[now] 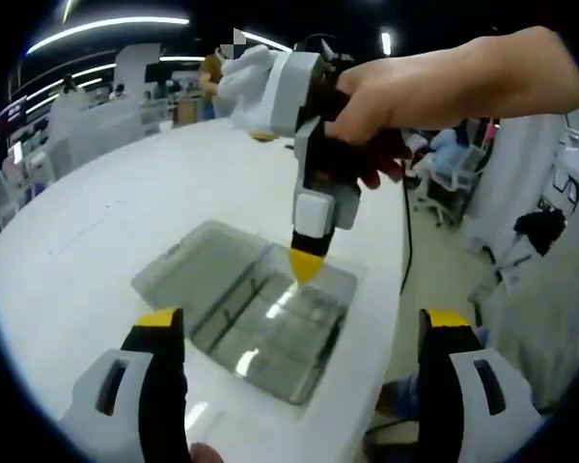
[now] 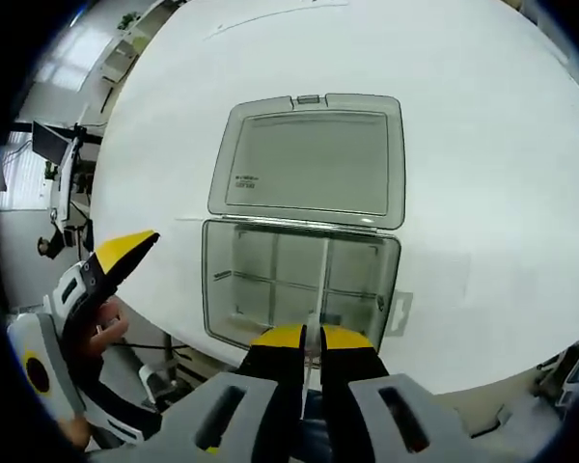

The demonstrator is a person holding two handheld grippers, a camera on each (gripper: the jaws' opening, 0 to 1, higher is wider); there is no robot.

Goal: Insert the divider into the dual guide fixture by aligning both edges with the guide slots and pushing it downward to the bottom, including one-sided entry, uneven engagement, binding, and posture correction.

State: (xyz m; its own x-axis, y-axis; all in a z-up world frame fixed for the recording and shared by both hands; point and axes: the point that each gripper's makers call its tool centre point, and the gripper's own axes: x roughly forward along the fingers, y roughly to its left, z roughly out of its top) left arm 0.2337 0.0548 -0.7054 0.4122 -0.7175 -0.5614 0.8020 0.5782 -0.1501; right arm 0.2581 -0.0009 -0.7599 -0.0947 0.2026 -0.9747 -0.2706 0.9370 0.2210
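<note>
A clear plastic compartment box (image 2: 215, 289) lies on the white table with its lid (image 2: 309, 159) folded open flat behind it. My right gripper (image 2: 309, 338) is shut on a thin clear divider (image 2: 325, 280), which stands upright over the middle of the box and runs from front to back. In the left gripper view the right gripper (image 1: 307, 262), held by a hand (image 1: 434, 87), points straight down at the box (image 1: 222, 280). My left gripper (image 1: 304, 323) hovers open in front of the box, holding nothing. One of its yellow fingertips (image 2: 125, 249) shows left of the box.
The white table (image 1: 96, 222) is round and its edge (image 1: 391, 318) runs close beside the box. A black cable (image 1: 406, 241) hangs off that edge. Past the table are office chairs (image 1: 444, 178), desks (image 1: 87, 121) and a person (image 1: 210, 72) in the background.
</note>
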